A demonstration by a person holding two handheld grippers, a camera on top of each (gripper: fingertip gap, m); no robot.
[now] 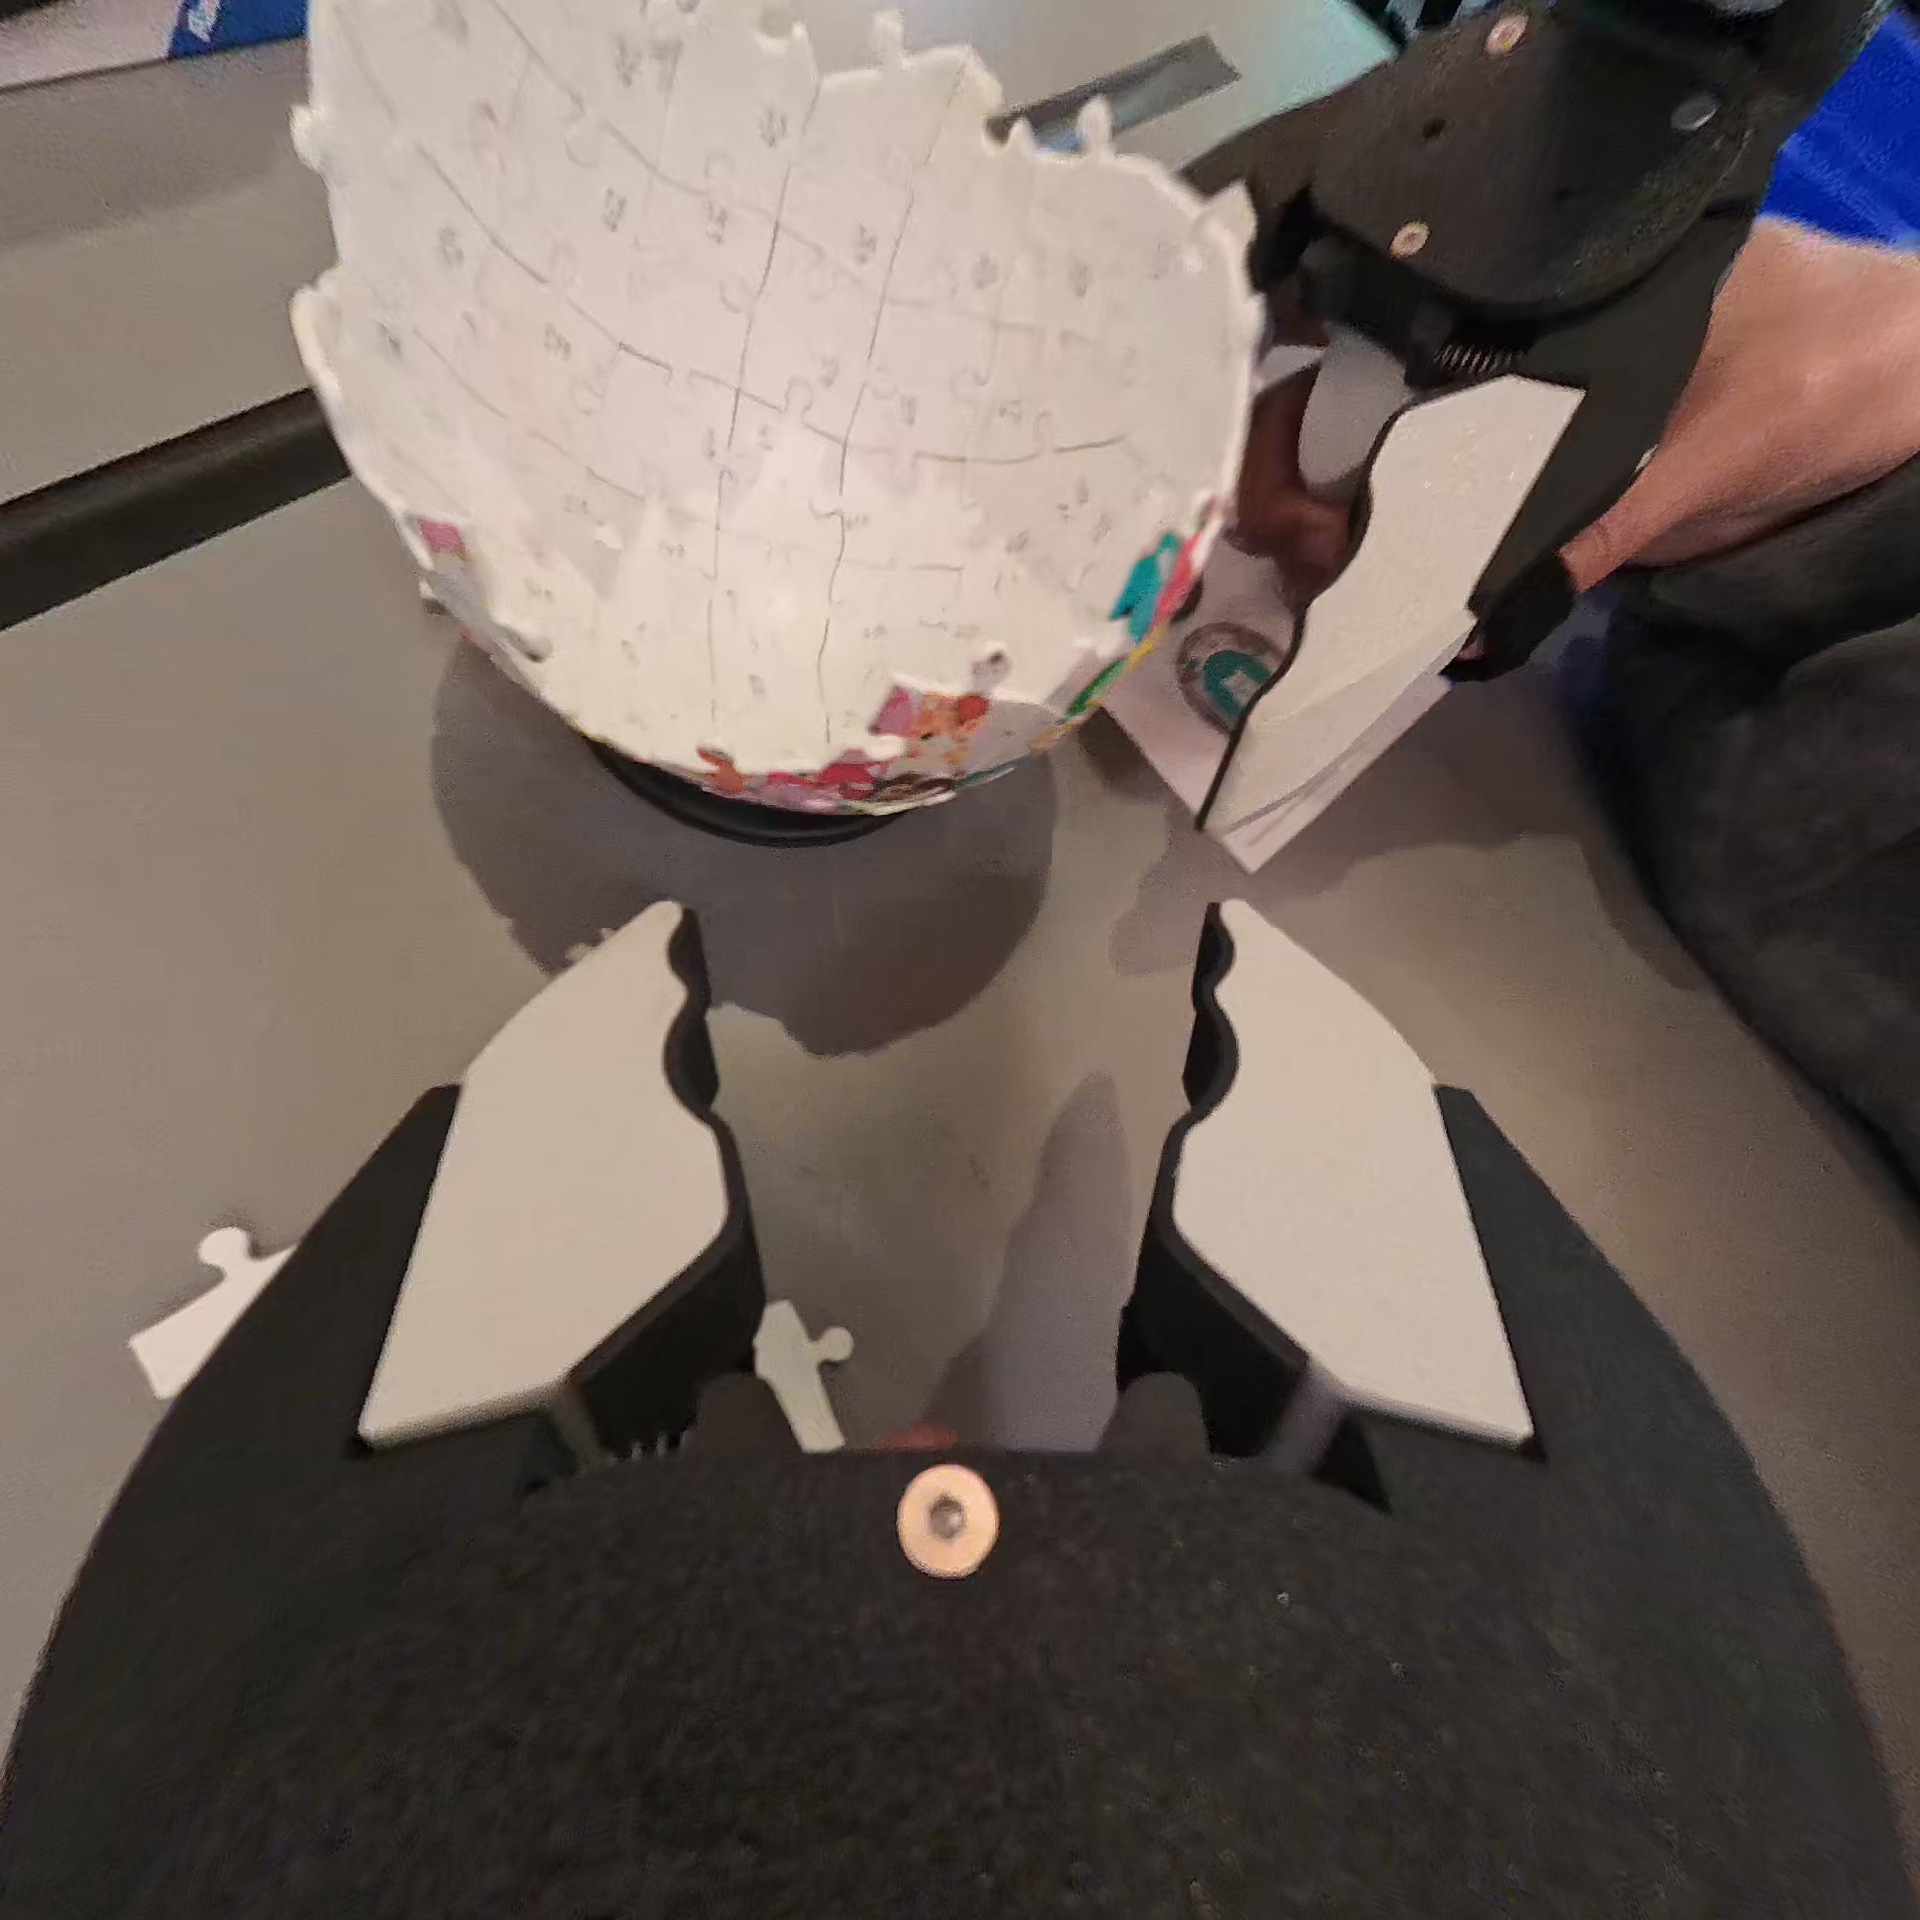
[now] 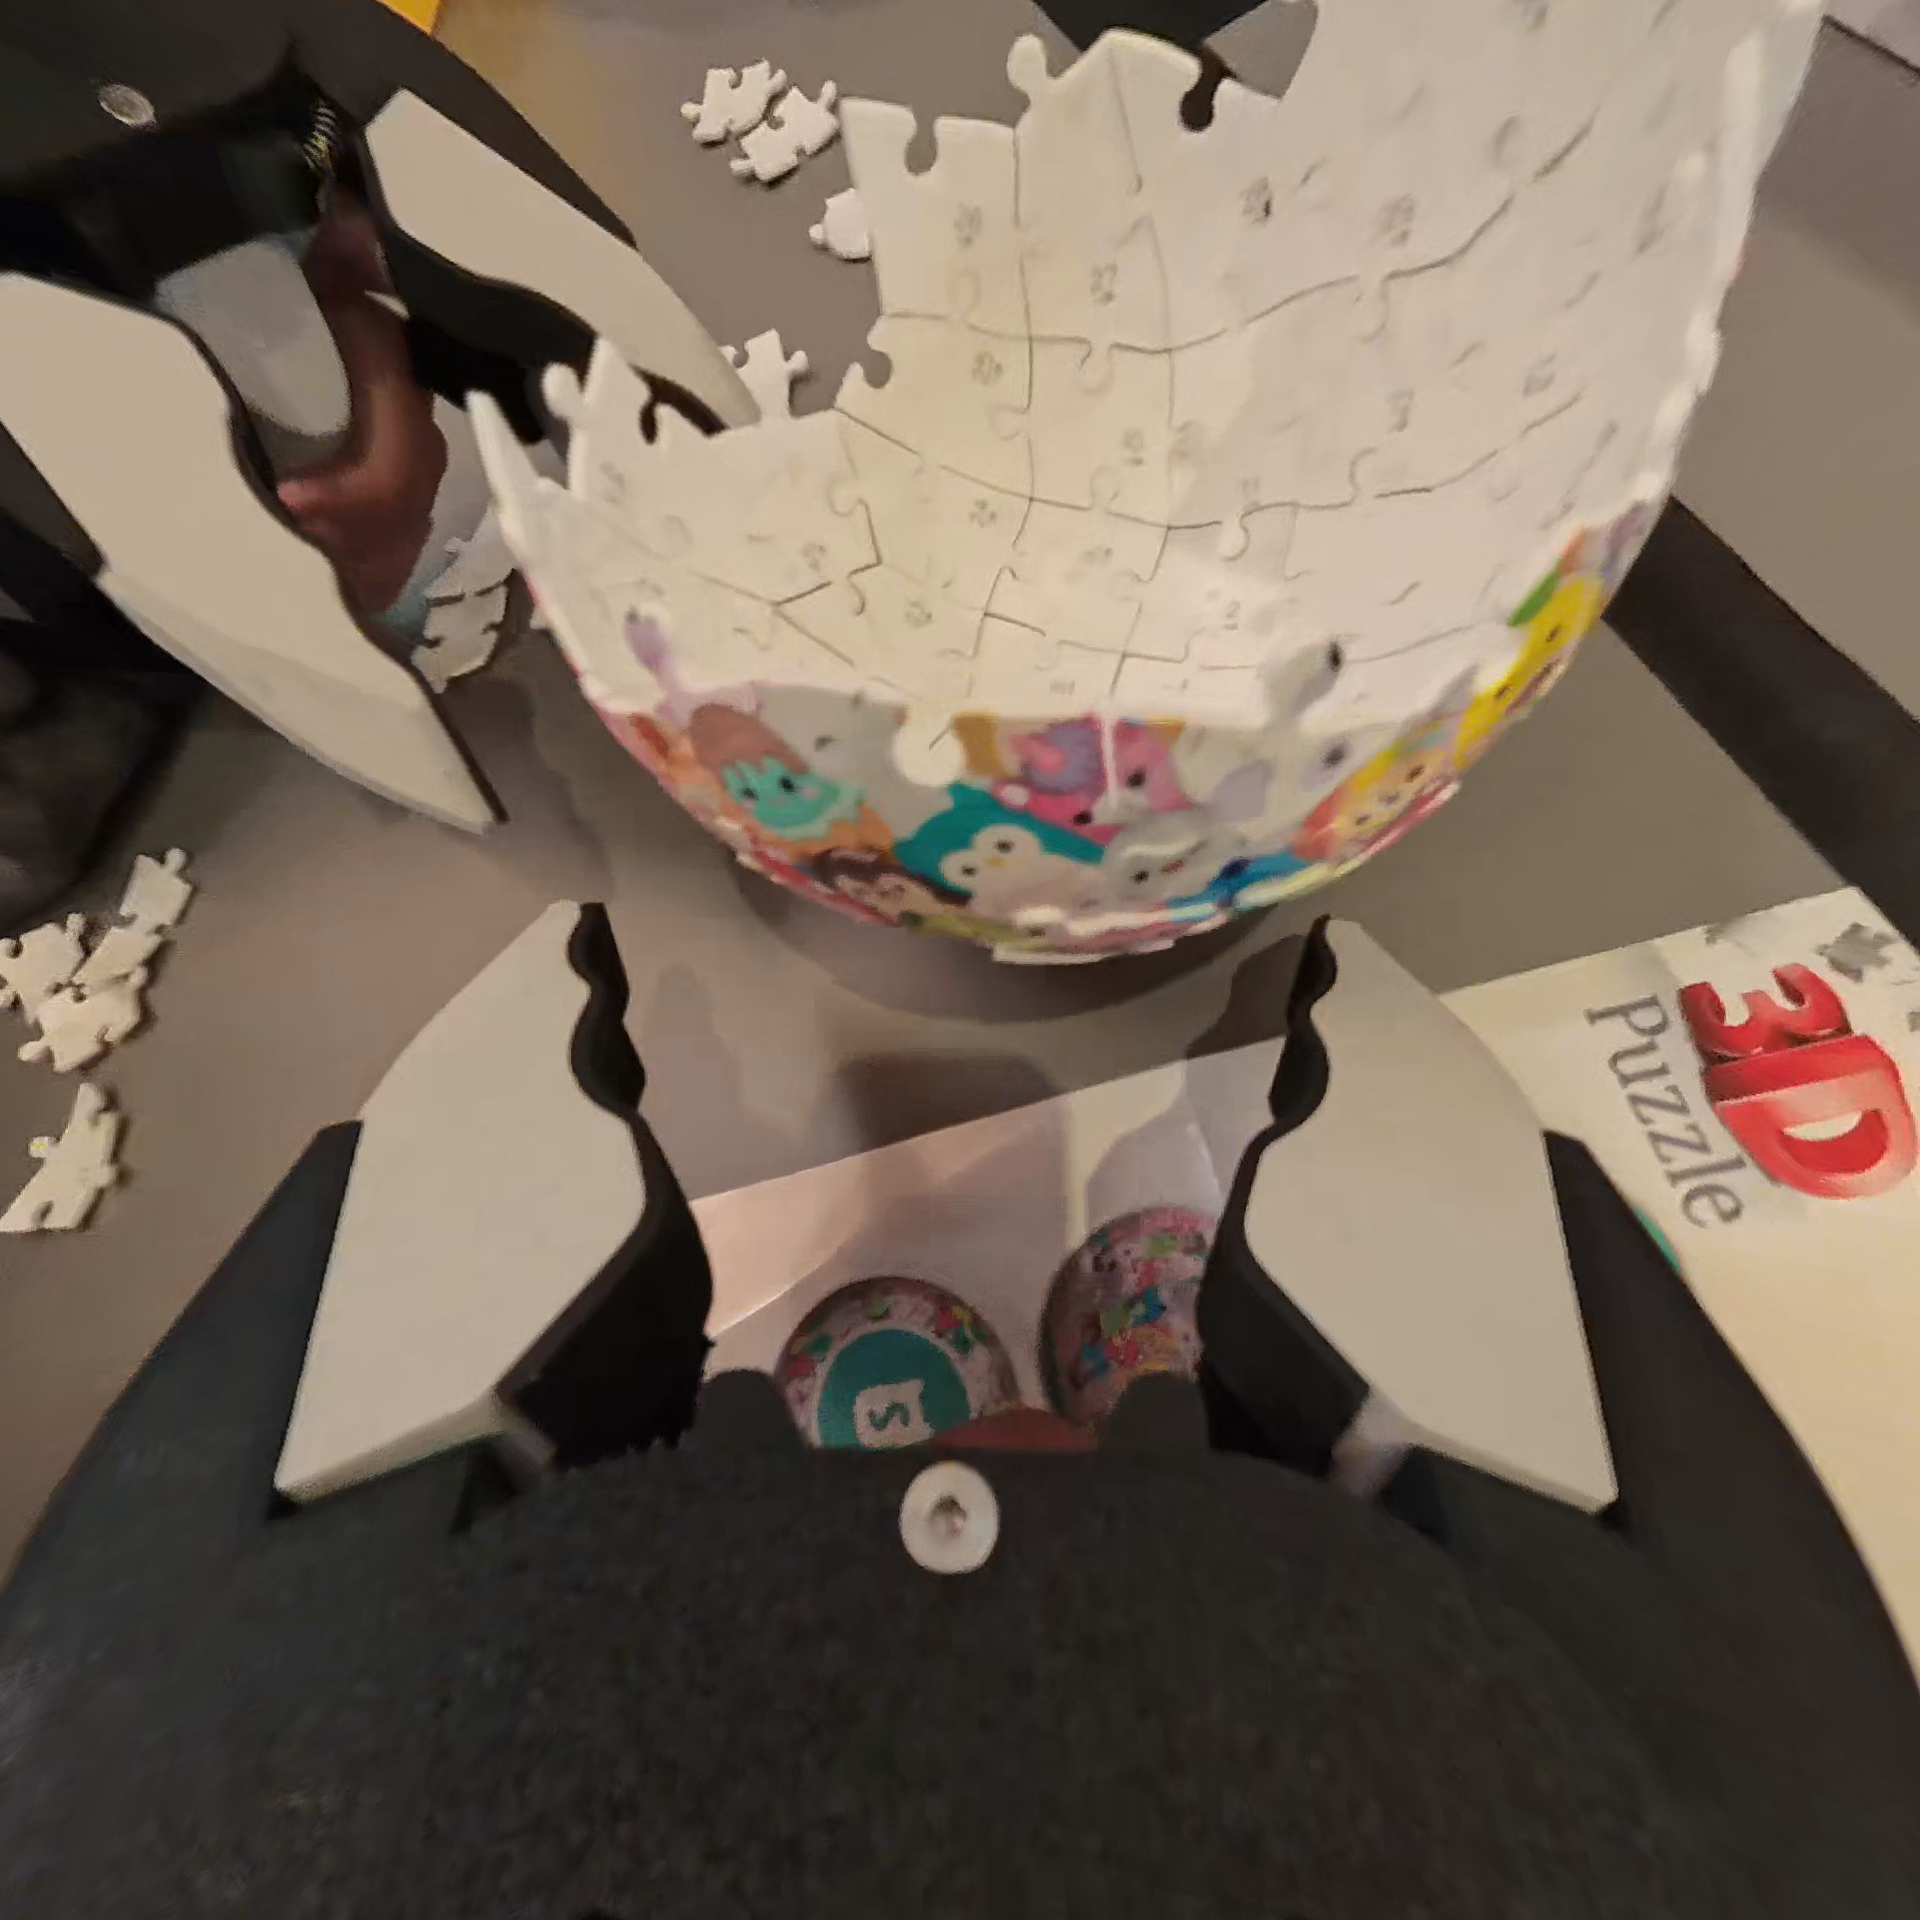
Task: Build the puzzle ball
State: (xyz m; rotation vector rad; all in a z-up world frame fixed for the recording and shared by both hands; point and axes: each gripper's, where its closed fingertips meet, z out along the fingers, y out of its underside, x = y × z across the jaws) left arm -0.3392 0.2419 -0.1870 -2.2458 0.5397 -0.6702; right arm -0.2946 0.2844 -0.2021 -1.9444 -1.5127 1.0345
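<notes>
The half-built puzzle ball (image 1: 769, 416) stands on a black ring stand (image 1: 748, 816) on the grey table; its white inside faces both cameras and its colourful outside shows along the lower edge (image 2: 987, 821). My left gripper (image 1: 951, 935) is open and empty, just in front of the ball. My right gripper (image 2: 956, 935) is open and empty, near the ball's base over a printed leaflet (image 2: 1766, 1091). Each gripper shows in the other's view, the right (image 1: 1247, 769) and the left (image 2: 582, 582), both beside the ball. Loose white pieces (image 1: 800, 1371) lie under the left gripper.
More loose pieces lie in a heap at the left (image 2: 94, 987), behind the ball (image 2: 769, 120) and at the left edge (image 1: 208, 1309). A person's forearm (image 1: 1787, 395) holds the right gripper. A dark table edge (image 1: 156, 499) runs behind the ball.
</notes>
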